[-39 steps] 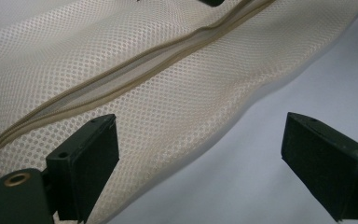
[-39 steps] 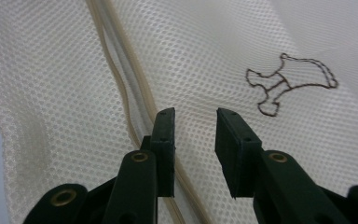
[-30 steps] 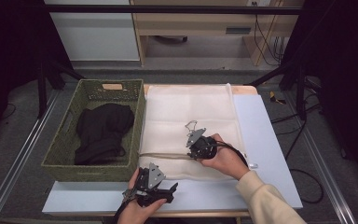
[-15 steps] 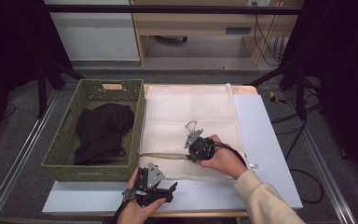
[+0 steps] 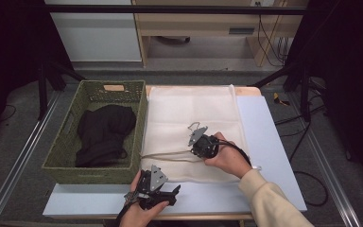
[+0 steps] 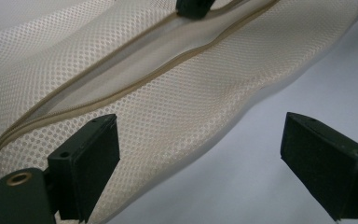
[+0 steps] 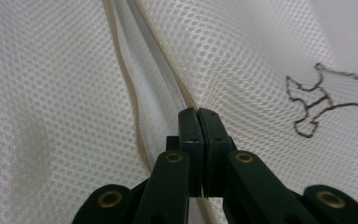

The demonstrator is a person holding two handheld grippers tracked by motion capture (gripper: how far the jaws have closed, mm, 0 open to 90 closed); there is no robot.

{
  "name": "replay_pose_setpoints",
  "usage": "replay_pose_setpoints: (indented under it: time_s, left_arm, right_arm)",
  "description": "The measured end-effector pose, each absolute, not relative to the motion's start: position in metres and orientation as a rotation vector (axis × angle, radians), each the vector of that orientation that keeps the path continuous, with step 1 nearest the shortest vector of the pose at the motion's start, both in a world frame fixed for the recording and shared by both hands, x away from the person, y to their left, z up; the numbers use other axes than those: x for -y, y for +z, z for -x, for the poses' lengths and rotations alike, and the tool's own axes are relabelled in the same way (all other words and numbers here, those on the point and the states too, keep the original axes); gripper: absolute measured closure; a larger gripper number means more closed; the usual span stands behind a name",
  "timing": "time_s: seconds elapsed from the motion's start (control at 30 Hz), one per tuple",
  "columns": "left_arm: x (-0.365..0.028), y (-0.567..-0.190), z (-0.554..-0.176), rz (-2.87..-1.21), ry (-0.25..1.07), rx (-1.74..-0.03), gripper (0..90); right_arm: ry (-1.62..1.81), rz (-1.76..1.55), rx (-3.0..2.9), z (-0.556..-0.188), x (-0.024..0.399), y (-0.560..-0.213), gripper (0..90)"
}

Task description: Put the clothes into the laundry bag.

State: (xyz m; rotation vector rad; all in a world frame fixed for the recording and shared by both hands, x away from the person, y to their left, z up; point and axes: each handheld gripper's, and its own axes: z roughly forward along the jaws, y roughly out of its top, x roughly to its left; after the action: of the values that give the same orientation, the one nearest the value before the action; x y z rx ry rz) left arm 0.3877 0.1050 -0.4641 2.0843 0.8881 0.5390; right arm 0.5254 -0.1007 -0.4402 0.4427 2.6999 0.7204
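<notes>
A green basket [image 5: 66, 158] sits on the worktop [image 5: 269, 156]. Black clothes [image 5: 103, 134] lie inside the basket.

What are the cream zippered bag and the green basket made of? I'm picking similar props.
Cream mesh bag: apparently synthetic netting, matte, with regular small holes and a woven tan zipper tape. Green basket: looks like woven fibre or plastic wicker, matte; the plaited walls show, but which one I cannot tell.

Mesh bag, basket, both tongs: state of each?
Mesh bag: flat on table, zipper partly open.
Basket: upright, dark garment inside.
Left tongs: open, over the bag's edge.
Right tongs: just closed, shut at the zipper.
</notes>
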Motion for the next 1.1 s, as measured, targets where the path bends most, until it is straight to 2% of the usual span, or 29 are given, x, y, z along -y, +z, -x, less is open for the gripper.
replay_pose_setpoints:
  time_s: [0.13,0.33,0.57,1.1]
  left_arm:
    - [-0.104,-0.464,-0.387,-2.084,0.538,-0.887,11.6]
    - [-0.103,-0.465,-0.388,-2.091,0.532,-0.882,11.6]
    - [-0.100,-0.466,-0.388,-2.098,0.531,-0.872,11.6]
    - [-0.096,-0.466,-0.391,-2.097,0.533,-0.857,11.8]
  right_arm:
    - [0.717,-0.452,-2.662,-0.529,0.100,-0.424,89.7]
    - [0.722,-0.468,-2.569,-0.546,0.102,-0.377,89.8]
    - [0.717,-0.493,-2.495,-0.560,0.098,-0.338,89.9]
    - [0.766,-0.498,-2.368,-0.570,0.082,-0.284,89.9]
